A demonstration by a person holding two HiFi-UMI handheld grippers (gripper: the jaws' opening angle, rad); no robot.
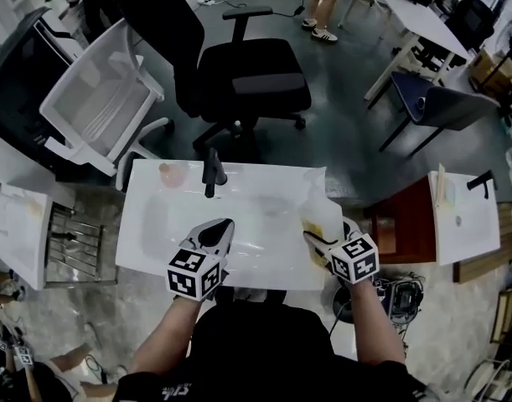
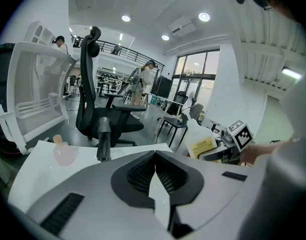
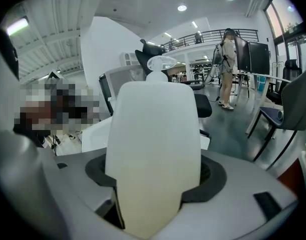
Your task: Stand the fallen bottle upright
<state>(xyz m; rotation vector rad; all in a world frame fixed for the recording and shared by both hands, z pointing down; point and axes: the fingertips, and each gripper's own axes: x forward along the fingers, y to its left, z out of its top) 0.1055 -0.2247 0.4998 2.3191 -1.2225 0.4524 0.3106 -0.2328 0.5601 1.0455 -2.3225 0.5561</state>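
A white bottle (image 1: 321, 214) with a nozzle top and a yellow label (image 2: 203, 145) stands nearly upright over the right end of the white table (image 1: 256, 203). My right gripper (image 1: 318, 239) is shut on its body, and the bottle (image 3: 153, 144) fills the right gripper view between the jaws. Whether its base touches the table is hidden. My left gripper (image 1: 223, 225) hangs over the table's front middle, apart from the bottle, its fingertips together and nothing between them (image 2: 155, 156).
A black post (image 1: 212, 172) and a small pink bottle (image 1: 172, 174) stand at the table's far edge. Beyond it are a black office chair (image 1: 247, 74) and a white mesh chair (image 1: 105, 99). A wire rack (image 1: 71, 241) is left, a red-brown cabinet (image 1: 406, 220) right.
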